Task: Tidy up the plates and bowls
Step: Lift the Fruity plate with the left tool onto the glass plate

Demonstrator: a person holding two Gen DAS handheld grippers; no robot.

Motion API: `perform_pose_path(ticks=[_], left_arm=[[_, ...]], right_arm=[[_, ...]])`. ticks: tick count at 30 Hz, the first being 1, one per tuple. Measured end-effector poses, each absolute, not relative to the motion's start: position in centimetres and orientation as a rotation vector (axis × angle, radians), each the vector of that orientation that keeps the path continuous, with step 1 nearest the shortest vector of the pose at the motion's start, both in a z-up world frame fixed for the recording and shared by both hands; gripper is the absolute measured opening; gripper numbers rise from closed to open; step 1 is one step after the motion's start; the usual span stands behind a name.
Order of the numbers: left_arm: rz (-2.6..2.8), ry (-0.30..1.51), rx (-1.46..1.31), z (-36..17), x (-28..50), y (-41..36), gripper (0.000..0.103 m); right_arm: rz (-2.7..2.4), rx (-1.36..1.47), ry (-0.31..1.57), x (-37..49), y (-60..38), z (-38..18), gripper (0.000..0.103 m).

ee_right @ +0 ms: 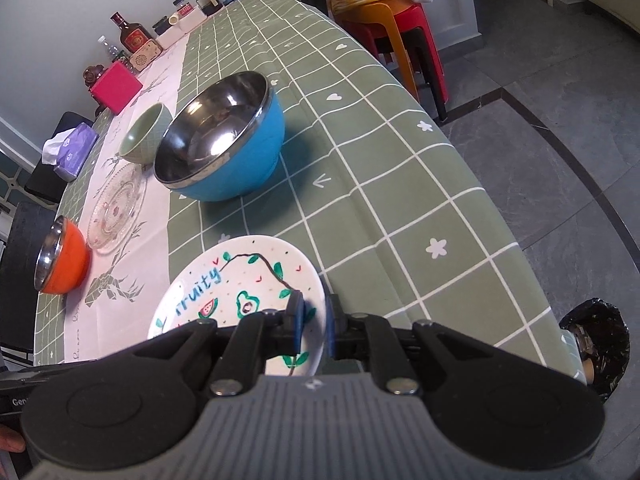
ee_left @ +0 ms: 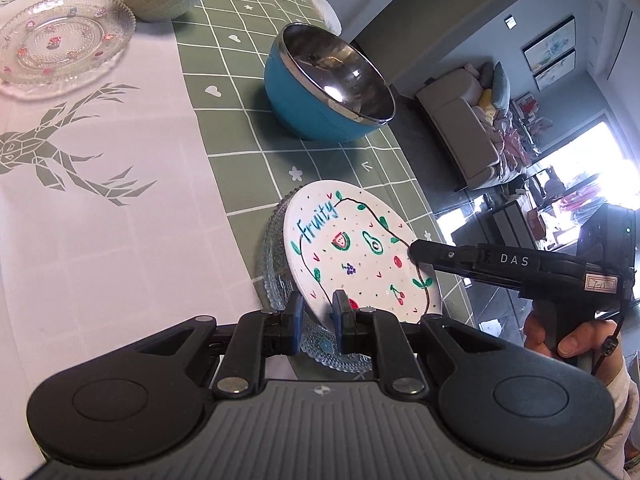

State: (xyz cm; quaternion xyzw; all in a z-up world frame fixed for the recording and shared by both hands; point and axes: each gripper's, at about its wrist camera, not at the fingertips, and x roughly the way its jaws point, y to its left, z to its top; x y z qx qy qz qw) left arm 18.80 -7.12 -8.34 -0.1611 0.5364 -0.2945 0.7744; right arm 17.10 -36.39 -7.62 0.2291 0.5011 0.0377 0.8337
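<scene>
In the left wrist view, the near rim of the fruit plate [ee_left: 360, 256] is clamped by the left hand-held gripper [ee_left: 318, 320]; the plate is tilted over a blue glass plate [ee_left: 276, 264] at the table [ee_left: 120, 240] edge. In the right wrist view, its rim is gripped by the right hand-held gripper [ee_right: 314, 326].

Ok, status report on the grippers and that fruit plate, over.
Left gripper and right gripper shut on fruit plate. Glass plate underneath. Blue bowl clear.

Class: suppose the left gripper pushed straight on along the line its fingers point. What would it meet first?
The left gripper is already clamped on the near rim of the white fruit plate, so the plate comes first. Beyond it probably the blue bowl, though depth is unclear.
</scene>
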Motion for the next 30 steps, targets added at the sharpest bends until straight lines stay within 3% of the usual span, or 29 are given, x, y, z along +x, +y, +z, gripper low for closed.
perform_pose_path(ticks=[30], left_arm=[[-0.574, 1.173, -0.232, -8.1, 18.3, -9.1, 0.017]], right_arm=[[0.070, 0.379, 1.077, 17.0, -35.3, -7.6, 0.023]])
